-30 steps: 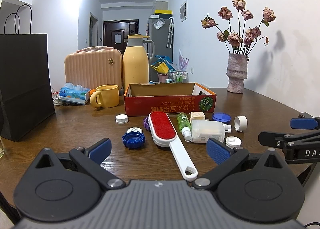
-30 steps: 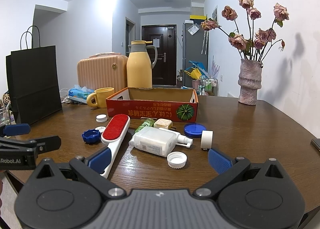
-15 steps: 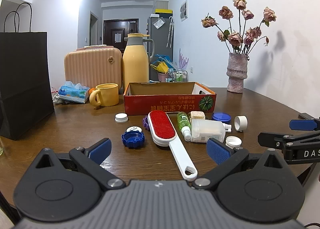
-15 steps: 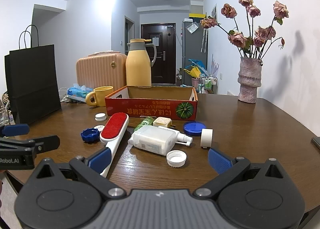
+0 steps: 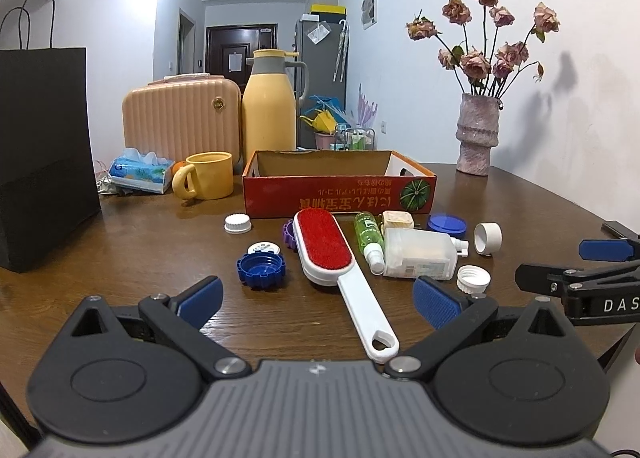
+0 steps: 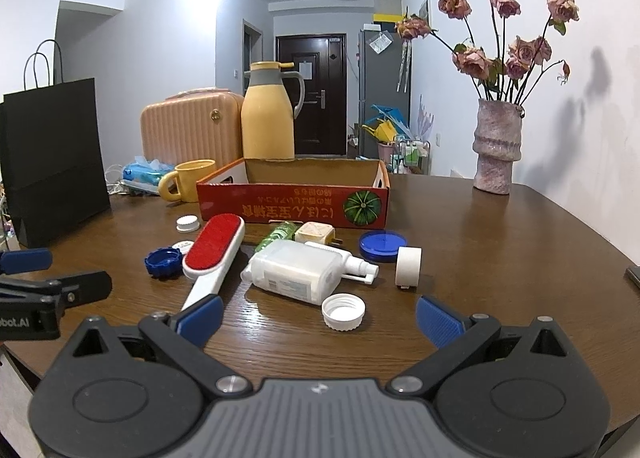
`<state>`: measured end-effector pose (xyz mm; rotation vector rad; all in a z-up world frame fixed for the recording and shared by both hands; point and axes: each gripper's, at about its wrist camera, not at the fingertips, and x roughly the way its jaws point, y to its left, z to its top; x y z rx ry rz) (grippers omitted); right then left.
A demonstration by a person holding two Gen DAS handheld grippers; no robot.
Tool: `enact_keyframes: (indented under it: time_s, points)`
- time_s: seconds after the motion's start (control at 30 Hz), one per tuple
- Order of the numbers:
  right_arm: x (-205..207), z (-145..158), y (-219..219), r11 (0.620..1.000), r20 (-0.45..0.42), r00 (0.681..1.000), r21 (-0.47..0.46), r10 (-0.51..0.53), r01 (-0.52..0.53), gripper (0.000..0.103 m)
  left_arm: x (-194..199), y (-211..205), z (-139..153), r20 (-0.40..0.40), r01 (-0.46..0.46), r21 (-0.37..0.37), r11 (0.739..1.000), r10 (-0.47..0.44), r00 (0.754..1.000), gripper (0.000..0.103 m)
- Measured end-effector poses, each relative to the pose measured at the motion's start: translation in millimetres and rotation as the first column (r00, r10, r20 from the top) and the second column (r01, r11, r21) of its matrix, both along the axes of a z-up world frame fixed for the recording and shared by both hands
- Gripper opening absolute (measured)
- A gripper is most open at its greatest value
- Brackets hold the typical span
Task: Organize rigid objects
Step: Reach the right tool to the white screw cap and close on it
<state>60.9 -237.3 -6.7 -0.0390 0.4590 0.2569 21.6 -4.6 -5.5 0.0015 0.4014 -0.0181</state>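
Note:
A red cardboard box stands open on the brown table. In front of it lie a red-and-white lint brush, a white flat bottle, a green bottle, a blue lid, a blue cap and several white caps. My left gripper is open and empty, low over the brush handle. My right gripper is open and empty, near a white cap.
A black paper bag stands at the left. A yellow mug, a tissue pack, a peach case and a yellow jug stand behind. A vase of dried roses is at the back right.
Both grippers have dropped slightly and edged forward toward the objects. Both stay open and empty. Nothing on the table has moved.

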Motion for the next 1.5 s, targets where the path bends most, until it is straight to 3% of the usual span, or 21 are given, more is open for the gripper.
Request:
enact_keyframes:
  time_s: [0.43,0.93,1.13,1.17,1.23,1.5]
  points:
    - [51,-22,0,0.999,-0.083,0.996,-0.045,-0.011,0.007,0.096,33,0,-13,-0.058,-0.012,-0.007,1.0,0.012,0.998,0.103]
    - [108,-57,3,0.996,-0.19,0.981,-0.077,0.03,-0.045,0.077,68,-4,-29,-0.149,-0.035,-0.008,0.999,0.034,0.988,0.103]
    - [121,-63,3,0.995,-0.206,0.978,-0.078,0.047,-0.065,0.062,78,-7,-33,-0.172,-0.035,-0.003,0.999,0.034,0.985,0.103]
    - [121,-64,2,0.995,-0.203,0.978,-0.071,0.057,-0.073,0.058,80,-8,-34,-0.176,-0.034,-0.002,0.999,0.033,0.984,0.103]
    - [123,-64,1,0.994,-0.203,0.976,-0.051,0.081,-0.093,0.039,83,-9,-35,-0.18,-0.033,0.002,0.999,0.033,0.983,0.103]
    - [121,-58,-2,0.992,-0.179,0.977,-0.029,0.114,-0.121,0.039,98,-16,-33,-0.183,-0.038,0.02,0.999,0.041,0.982,0.103]
